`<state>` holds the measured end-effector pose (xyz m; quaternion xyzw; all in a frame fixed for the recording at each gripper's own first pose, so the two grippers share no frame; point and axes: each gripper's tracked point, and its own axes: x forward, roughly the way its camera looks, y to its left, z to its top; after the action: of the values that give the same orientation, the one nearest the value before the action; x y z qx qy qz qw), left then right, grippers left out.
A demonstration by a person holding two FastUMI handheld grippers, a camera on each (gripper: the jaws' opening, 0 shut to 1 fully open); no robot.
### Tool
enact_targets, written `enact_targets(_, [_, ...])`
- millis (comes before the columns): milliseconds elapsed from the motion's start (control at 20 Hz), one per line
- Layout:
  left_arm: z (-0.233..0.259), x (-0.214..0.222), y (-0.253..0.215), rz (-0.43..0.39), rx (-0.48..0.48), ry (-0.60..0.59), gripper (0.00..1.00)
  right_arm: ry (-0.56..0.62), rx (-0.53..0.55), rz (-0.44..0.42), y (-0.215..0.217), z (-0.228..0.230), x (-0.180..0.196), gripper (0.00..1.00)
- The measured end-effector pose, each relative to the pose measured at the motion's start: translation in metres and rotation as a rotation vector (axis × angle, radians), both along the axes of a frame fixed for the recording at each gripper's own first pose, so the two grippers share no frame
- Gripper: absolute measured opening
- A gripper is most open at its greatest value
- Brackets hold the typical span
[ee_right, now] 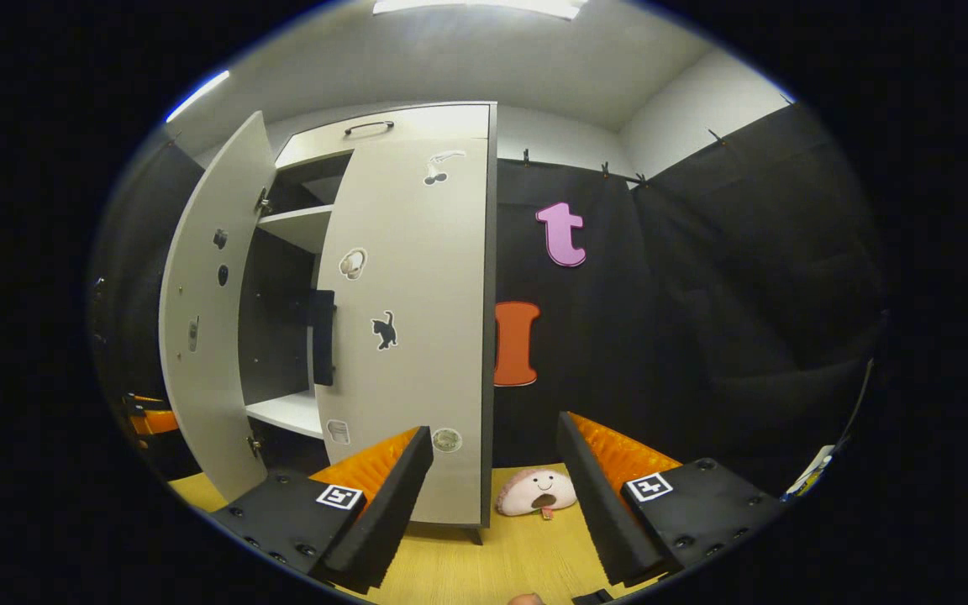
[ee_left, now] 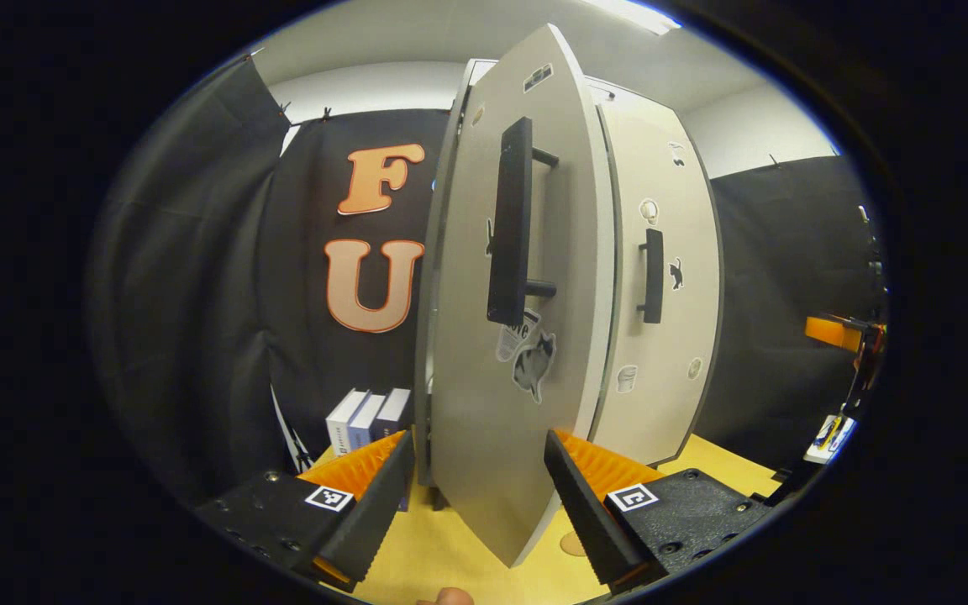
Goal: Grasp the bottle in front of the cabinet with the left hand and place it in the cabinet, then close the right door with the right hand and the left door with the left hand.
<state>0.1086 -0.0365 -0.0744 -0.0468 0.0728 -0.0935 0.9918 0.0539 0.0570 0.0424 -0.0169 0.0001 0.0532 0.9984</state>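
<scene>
The cabinet's left door [ee_left: 518,403] stands partly open with its edge turned toward me; a long black handle [ee_left: 511,223] is on its face. My left gripper [ee_left: 477,439] is open, and the door's lower corner sits between its fingers without either one pressing on it. The right door [ee_left: 669,353] lies flat against the cabinet, as does the right door [ee_right: 417,361] in the right gripper view. There the left door [ee_right: 207,336] swings out and bare shelves [ee_right: 291,412] show inside. My right gripper [ee_right: 492,428] hangs open and empty before the cabinet's lower right corner.
Small white and blue boxes [ee_left: 366,420] stand left of the cabinet on the yellow wooden table [ee_left: 442,555]. A pink plush toy [ee_right: 537,491] lies on the table right of the cabinet. Black cloth walls close in behind and on both sides.
</scene>
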Motion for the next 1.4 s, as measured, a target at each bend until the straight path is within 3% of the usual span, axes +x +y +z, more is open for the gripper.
enact_targets(150, [-0.006,0.018,-0.026,-0.029,-0.001,-0.001,0.95,-0.001,-0.01,-0.022,-0.017,0.0,-0.007,0.98])
enact_targets(300, [-0.014,0.031,-0.071,-0.107,-0.001,0.005,0.95,-0.002,-0.018,-0.051,-0.036,0.0,-0.011,0.98])
enact_targets(400, [-0.013,0.044,-0.096,-0.134,0.038,-0.012,0.95,0.0,-0.018,-0.068,-0.05,-0.001,-0.014,0.98])
enact_targets(450, [-0.013,0.055,-0.1,-0.112,0.077,-0.034,0.92,0.001,-0.017,-0.078,-0.056,-0.001,-0.014,0.98])
enact_targets(550, [-0.021,0.073,-0.112,-0.095,0.116,-0.029,0.96,0.006,-0.016,-0.099,-0.07,-0.005,-0.014,0.98])
enact_targets(700, [-0.029,0.086,-0.122,-0.084,0.092,-0.003,0.92,0.01,-0.007,-0.119,-0.087,-0.009,-0.015,0.98])
enact_targets(1400, [-0.063,0.125,-0.117,-0.001,0.088,0.055,0.93,0.034,0.014,-0.156,-0.121,-0.029,0.005,0.98])
